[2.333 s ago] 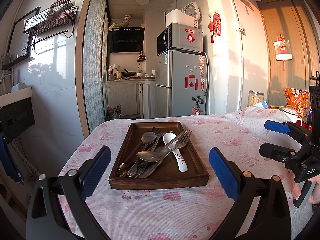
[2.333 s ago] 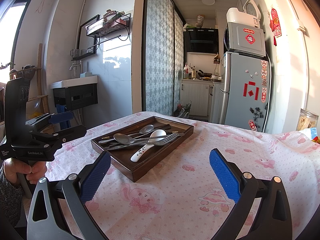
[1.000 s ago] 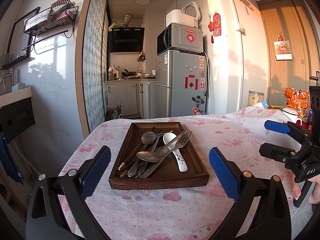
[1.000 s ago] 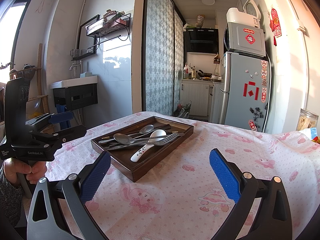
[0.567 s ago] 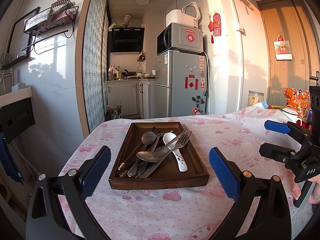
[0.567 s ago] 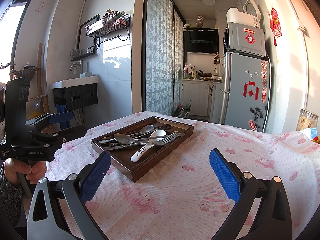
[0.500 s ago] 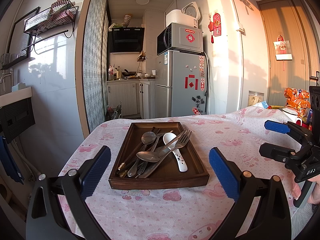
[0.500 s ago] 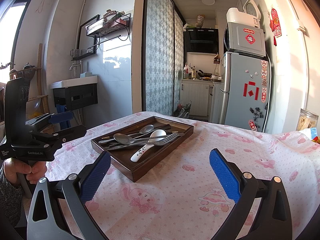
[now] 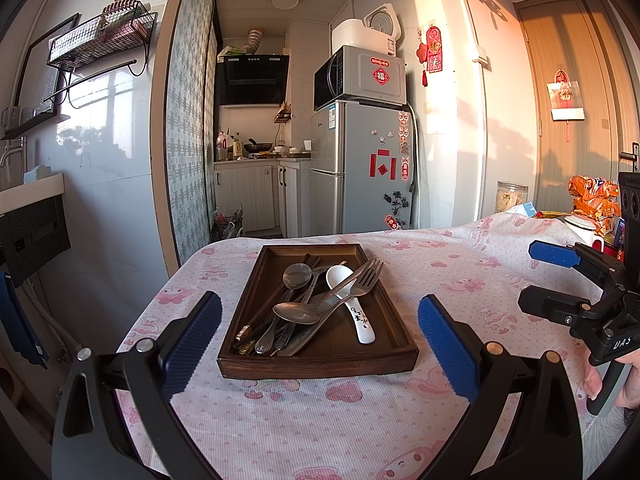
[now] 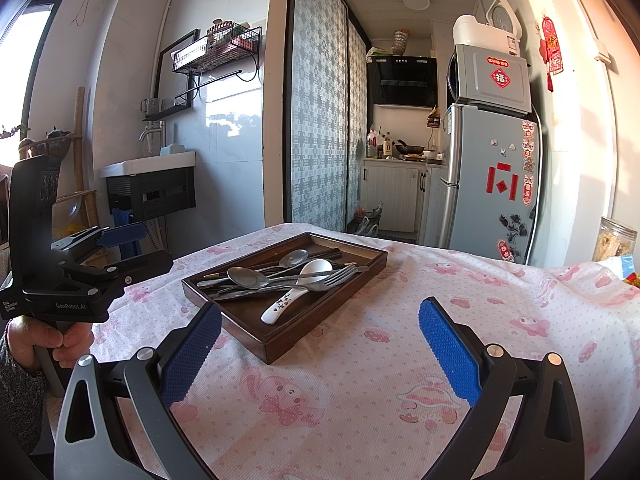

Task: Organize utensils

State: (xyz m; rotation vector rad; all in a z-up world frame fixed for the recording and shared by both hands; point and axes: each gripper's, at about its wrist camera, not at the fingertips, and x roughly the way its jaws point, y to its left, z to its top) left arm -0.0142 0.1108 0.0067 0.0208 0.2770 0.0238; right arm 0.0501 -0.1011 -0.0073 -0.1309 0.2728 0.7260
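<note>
A dark wooden tray (image 9: pixel 320 364) sits on the table with a loose pile of utensils in it. The pile has a fork (image 9: pixel 364 280), a white ceramic spoon (image 9: pixel 360 316), two metal spoons (image 9: pixel 296 312) and dark chopsticks (image 9: pixel 260 316). My left gripper (image 9: pixel 319 320) is open just short of the tray's near end, holding nothing. My right gripper (image 10: pixel 320 320) is open over the cloth, off a corner of the tray (image 10: pixel 280 344), also with nothing in it. Each wrist view shows the other gripper held in a hand: the right gripper (image 9: pixel 528 276) and the left gripper (image 10: pixel 152 246).
A pink-print cloth (image 10: pixel 400 360) covers the table, whose left edge drops off near the tray. A white mug (image 9: pixel 584 228), snack bags (image 9: pixel 592 196) and a jar (image 10: pixel 616 240) stand at the far right. A fridge (image 9: pixel 360 168) and kitchen lie beyond.
</note>
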